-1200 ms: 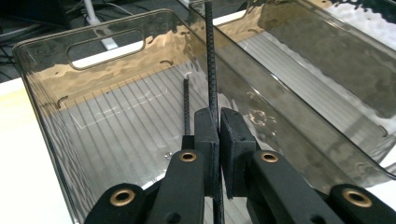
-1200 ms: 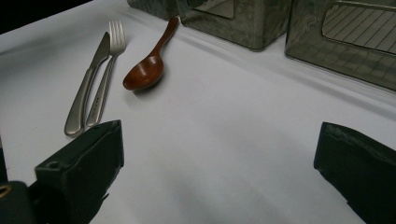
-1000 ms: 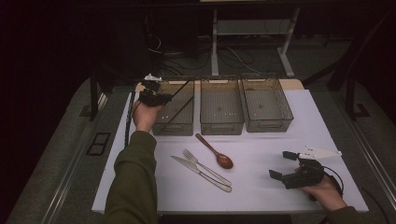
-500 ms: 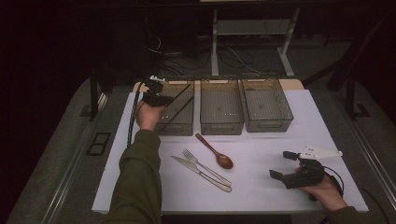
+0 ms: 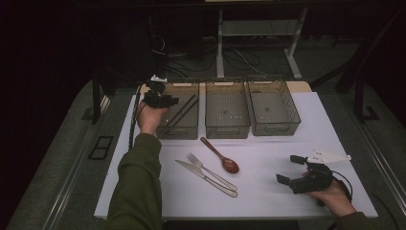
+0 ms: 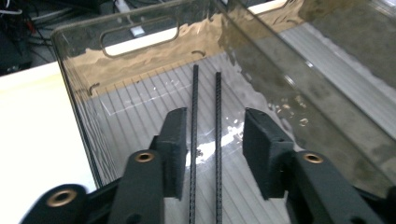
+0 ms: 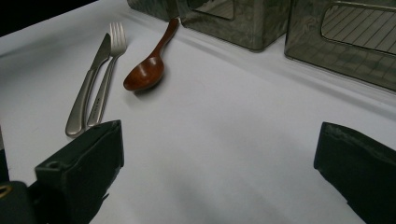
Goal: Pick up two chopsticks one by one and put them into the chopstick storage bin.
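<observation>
Left gripper point(image 6: 212, 142) — jaws just opening, pads clear of the chopsticks point(image 6: 205, 140) between them — hangs over the left bin point(image 5: 178, 125), chopsticks running lengthwise away.

Counter point(image 5: 268, 196): white top | three clear bins point(image 5: 227, 111) along far edge | knife point(image 5: 203, 177), fork point(image 5: 210, 171), wooden spoon point(image 5: 221, 155) at centre

Black chopsticks point(image 6: 205, 140) in a smoky clear ribbed bin point(image 6: 140, 100); reddish-brown spoon point(image 7: 148, 65), silver fork point(image 7: 108, 70).
</observation>
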The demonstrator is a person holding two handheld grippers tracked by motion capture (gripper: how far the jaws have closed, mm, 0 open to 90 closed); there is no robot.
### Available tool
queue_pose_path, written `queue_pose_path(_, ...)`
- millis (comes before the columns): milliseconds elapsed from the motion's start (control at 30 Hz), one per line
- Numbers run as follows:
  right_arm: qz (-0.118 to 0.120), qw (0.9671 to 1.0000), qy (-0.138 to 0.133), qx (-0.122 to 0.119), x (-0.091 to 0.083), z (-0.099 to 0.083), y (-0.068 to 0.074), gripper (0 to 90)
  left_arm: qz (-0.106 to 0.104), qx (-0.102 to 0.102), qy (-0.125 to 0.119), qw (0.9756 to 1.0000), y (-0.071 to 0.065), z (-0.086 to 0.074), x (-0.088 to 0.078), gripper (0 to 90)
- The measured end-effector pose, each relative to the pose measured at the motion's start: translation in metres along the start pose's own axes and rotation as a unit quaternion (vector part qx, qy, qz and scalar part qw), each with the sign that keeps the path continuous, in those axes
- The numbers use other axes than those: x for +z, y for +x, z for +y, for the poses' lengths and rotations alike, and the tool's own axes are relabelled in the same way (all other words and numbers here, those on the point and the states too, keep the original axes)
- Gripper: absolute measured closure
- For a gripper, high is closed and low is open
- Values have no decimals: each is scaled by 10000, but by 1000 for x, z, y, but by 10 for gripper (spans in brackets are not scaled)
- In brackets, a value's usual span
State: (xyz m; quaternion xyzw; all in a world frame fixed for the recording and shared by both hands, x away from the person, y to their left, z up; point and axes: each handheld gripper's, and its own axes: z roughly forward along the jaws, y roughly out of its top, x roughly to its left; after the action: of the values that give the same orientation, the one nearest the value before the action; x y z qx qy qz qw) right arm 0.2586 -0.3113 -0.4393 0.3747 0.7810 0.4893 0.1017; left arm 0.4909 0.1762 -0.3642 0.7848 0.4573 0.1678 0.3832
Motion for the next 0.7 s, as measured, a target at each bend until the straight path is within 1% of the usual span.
queue_pose_path(67,-1,10000,2,-3,0,0,0,11,-98,0,-40,9999,-2,1,-4,536)
queue_pose_path(133,-5,10000,2,-3,0,0,0,11,-147,80,-38,9999,-4,1,-7,507)
queue_pose_path(233,-16,10000,0,4,0,0,0,11,-275,145,-69,9995,-9,0,-13,466)
queue_pose_path(367,-16,10000,14,-5,-1,0,0,11,-435,221,-151,9987,-16,-5,-19,430)
queue_pose_path(433,-21,10000,15,-3,-1,0,0,11,-549,203,-168,9981,-19,-8,-22,413)
queue_pose_path(467,-22,10000,18,-8,-1,0,0,11,-611,264,-160,9977,-21,-10,-23,402)
queue_pose_path(500,-22,10000,16,-6,-1,0,0,11,-647,282,-139,9974,-22,-12,-24,392)
queue_pose_path(533,-22,10000,11,-2,-1,0,0,11,-680,233,-167,9973,-25,-14,-26,379)
queue_pose_path(567,-24,10000,15,-5,-1,0,0,11,-715,325,-162,9968,-26,-15,-27,366)
queue_pose_path(600,-30,10000,18,-2,-1,0,0,11,-751,357,-164,9964,-28,-17,-29,359)
queue_pose_path(633,-30,10000,17,-5,-1,0,0,11,-778,329,-183,9963,-31,-18,-31,350)
queue_pose_path(667,-30,10000,14,-6,-1,0,0,11,-796,415,-169,9958,-32,-20,-33,338)
queue_pose_path(700,-29,10000,13,-4,-1,0,0,11,-820,413,-192,9956,-34,-21,-35,332)
